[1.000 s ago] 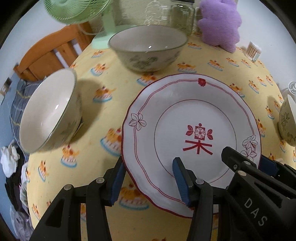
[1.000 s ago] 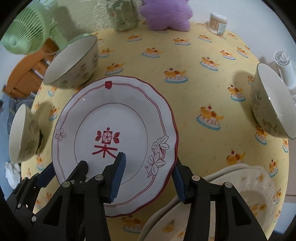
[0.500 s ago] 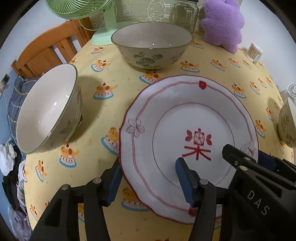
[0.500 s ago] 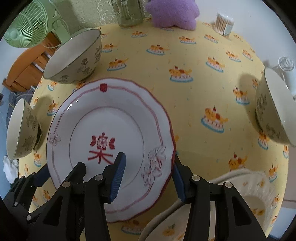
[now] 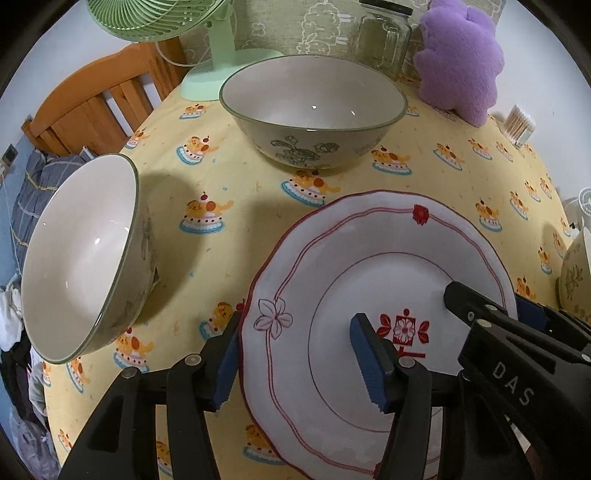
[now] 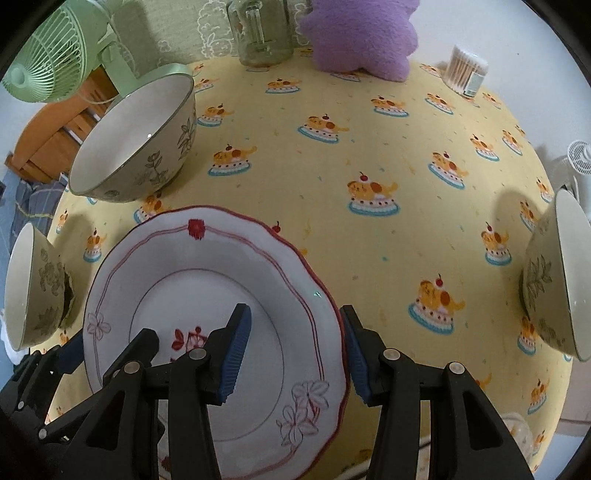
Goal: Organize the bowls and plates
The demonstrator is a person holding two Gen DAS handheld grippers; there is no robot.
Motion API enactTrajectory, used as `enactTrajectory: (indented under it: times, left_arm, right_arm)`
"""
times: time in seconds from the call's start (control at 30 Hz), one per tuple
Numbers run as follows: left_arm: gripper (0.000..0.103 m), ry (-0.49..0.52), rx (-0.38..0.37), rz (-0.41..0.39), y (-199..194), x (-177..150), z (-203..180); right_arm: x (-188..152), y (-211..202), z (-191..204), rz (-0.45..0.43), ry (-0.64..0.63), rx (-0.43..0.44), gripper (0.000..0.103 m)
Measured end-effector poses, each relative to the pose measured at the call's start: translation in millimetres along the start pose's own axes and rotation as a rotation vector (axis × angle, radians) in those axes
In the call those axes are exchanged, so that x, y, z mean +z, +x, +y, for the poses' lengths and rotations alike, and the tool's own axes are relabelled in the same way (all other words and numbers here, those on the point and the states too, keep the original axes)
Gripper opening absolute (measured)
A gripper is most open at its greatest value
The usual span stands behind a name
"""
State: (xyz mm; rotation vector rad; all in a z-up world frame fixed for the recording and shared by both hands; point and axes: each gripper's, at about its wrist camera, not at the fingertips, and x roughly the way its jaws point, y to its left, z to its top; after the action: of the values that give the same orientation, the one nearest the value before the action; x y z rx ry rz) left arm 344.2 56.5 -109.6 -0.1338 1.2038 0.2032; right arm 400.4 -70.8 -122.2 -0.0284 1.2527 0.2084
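Observation:
A white plate with red trim [image 5: 369,258] [image 6: 203,266] lies near the table's front between both grippers. My left gripper [image 5: 295,328] straddles its left rim, jaws open, the outer pad [image 5: 225,365] just off the edge. On the plate's right rim my right gripper [image 6: 294,317] is shut, outer pad against the edge. Whether the plate rests on the cloth I cannot tell. Three floral bowls stand around it: one at the far side [image 5: 314,107] [image 6: 136,136], one left [image 5: 81,258] [image 6: 33,288], one right [image 6: 557,280] [image 5: 572,280].
A cream plate [image 6: 517,428] shows at the near right corner. At the table's back stand a green fan [image 5: 155,18], a glass jar [image 5: 384,40], a purple plush [image 5: 461,62] and a cotton-swab box [image 5: 521,125]. A wooden chair [image 5: 92,107] stands off the left edge.
Both grippers have moved forward toward the bowls, which look larger now. The plate sits lower in both views. The left jaws stand a little wider, and the cream plate has nearly left the right view.

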Motion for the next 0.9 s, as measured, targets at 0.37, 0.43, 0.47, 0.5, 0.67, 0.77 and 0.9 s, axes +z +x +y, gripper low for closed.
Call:
enactTrajectory:
  times: [0.37, 0.43, 0.47, 0.5, 0.67, 0.77, 0.9]
  left_arm:
    - [0.06, -0.016, 0.003, 0.017, -0.9, -2.8, -0.7]
    - [0.06, -0.019, 0.002, 0.026, -1.9, -4.8, 1.1]
    - [0.06, -0.021, 0.001, 0.031, -2.8, -6.5, 2.5]
    - [0.06, -0.023, 0.0, 0.034, -3.8, -8.4, 4.1]
    - [0.06, -0.034, -0.007, 0.039, -13.5, -18.7, 12.7]
    - [0.06, -0.039, -0.012, 0.032, -22.9, -22.5, 18.0]
    - [0.06, -0.044, -0.02, 0.016, -38.3, -28.1, 25.5]
  right_arm:
    - [1.4, 0.2, 8.2, 0.016, -0.025, -0.027, 0.053]
    - [-1.7, -1.7, 8.9, 0.025, -0.02, -0.028, 0.053]
    - [-3.0, -2.4, 9.7, 0.027, -0.019, -0.029, 0.053]
    - [-5.3, -3.3, 11.0, 0.031, -0.019, -0.03, 0.053]
    - [-15.7, -12.0, 18.8, 0.041, -0.029, -0.03, 0.053]
    - [-22.2, -21.1, 23.8, 0.034, -0.029, -0.03, 0.053]
    - [-29.4, -38.1, 32.1, 0.015, -0.027, -0.035, 0.053]
